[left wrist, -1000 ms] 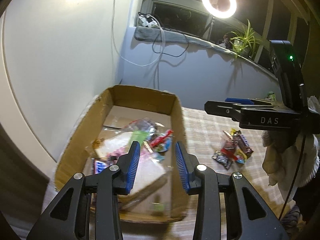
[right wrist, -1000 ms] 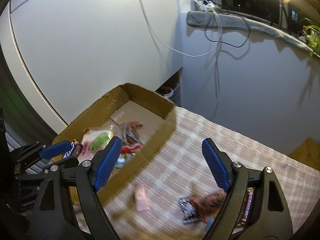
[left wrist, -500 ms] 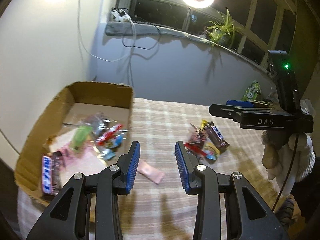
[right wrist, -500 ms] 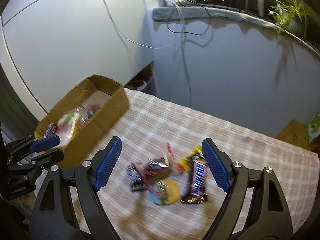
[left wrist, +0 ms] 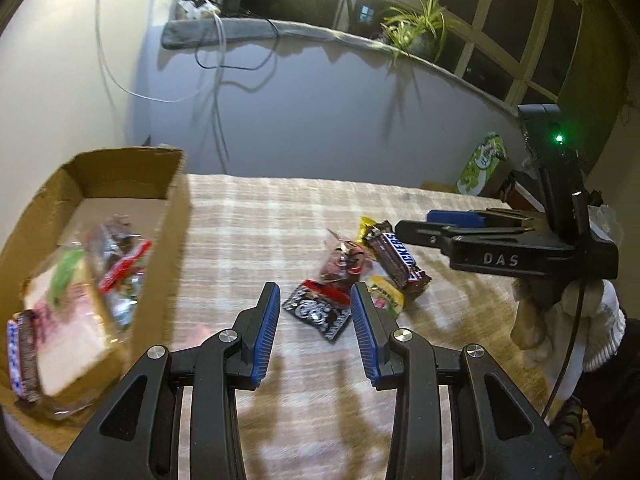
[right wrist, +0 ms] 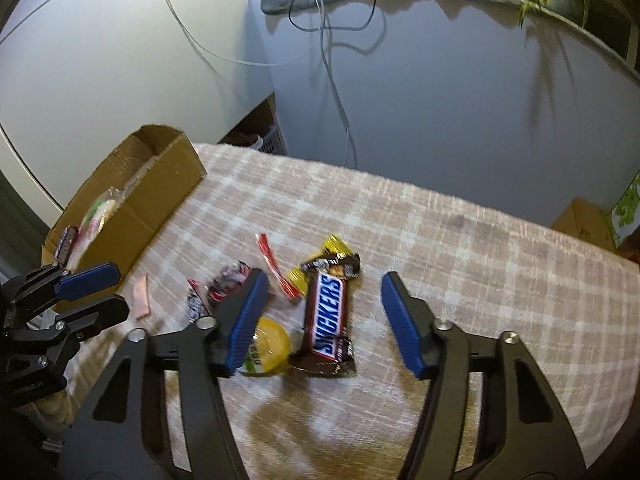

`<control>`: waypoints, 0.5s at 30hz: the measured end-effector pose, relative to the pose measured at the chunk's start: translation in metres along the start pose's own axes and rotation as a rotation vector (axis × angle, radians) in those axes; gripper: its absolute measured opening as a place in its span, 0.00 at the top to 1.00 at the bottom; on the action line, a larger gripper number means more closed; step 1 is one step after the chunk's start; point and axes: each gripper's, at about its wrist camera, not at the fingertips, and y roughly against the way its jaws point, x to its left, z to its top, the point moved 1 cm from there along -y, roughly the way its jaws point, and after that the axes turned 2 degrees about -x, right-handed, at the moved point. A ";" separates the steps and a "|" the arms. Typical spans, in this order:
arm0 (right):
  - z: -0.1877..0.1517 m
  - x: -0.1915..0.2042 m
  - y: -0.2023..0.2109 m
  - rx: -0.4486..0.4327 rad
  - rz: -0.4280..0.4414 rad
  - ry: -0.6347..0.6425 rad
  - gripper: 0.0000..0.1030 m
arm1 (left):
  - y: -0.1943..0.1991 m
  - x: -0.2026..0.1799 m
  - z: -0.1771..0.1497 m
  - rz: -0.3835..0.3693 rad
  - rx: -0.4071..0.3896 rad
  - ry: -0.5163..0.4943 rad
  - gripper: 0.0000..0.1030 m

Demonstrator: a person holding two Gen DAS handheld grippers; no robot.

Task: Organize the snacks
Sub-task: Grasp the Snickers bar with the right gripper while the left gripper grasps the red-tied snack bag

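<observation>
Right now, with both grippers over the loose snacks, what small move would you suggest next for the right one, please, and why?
Probably lower the right gripper and finish closing on the Snickers bar. Its jaws have just been closing, the bar lies between them untouched, and the cardboard box awaits it.

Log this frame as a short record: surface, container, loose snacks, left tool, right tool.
surface: checked cloth
container: cardboard box at left, already holding snacks
loose snacks: Snickers bar, yellow packet, black packet, pink wrapper
left tool: open, empty, aimed at the black packet
right tool: jaws just closing, either side of the Snickers bar, not gripping
</observation>
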 end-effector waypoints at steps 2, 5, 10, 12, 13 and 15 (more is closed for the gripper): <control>-0.004 -0.003 -0.006 0.017 0.001 0.001 0.46 | -0.009 -0.005 0.000 -0.008 0.016 -0.005 0.66; -0.009 -0.007 -0.014 0.035 0.012 -0.002 0.52 | -0.023 -0.011 0.002 -0.015 0.039 -0.010 0.66; -0.013 -0.010 -0.022 0.051 0.033 -0.003 0.53 | -0.038 -0.018 0.005 -0.023 0.063 -0.015 0.66; -0.013 -0.010 -0.023 0.055 0.039 -0.001 0.54 | -0.042 -0.020 0.006 -0.017 0.068 -0.026 0.66; -0.013 -0.010 -0.024 0.056 0.041 0.000 0.54 | -0.044 -0.020 0.006 -0.016 0.070 -0.029 0.66; -0.013 -0.011 -0.026 0.059 0.043 0.002 0.56 | -0.050 -0.022 0.007 -0.011 0.079 -0.038 0.66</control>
